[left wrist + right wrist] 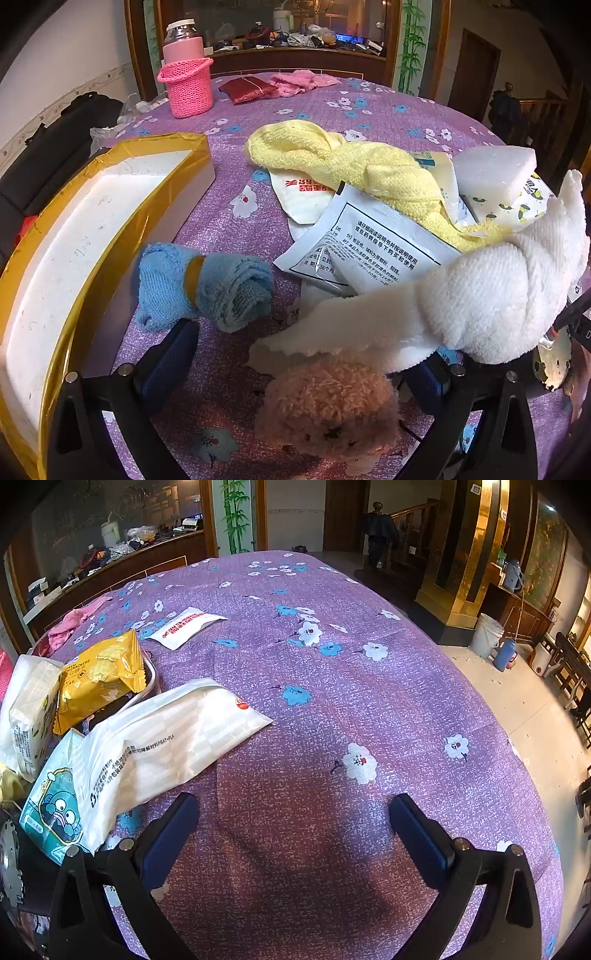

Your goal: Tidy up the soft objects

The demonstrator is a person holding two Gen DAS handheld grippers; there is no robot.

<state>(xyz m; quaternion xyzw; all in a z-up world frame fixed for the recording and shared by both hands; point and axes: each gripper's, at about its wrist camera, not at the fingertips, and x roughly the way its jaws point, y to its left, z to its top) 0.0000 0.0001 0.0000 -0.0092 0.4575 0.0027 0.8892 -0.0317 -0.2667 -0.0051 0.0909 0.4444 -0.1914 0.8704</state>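
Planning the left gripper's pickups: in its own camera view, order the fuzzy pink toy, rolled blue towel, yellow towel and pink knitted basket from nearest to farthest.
1. Fuzzy pink toy, between the fingers.
2. Rolled blue towel, front left.
3. Yellow towel, mid-table.
4. Pink knitted basket, far left.

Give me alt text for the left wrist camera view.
The open left gripper hovers over a fluffy tan plush toy on a purple floral tablecloth, beside a white towel, rolled blue towel, yellow towel and gold-edged white box.

White towel (491, 291) hides right finger (428, 384) of left tongs (303, 354); gold-edged box (92, 236) cut off at left edge.
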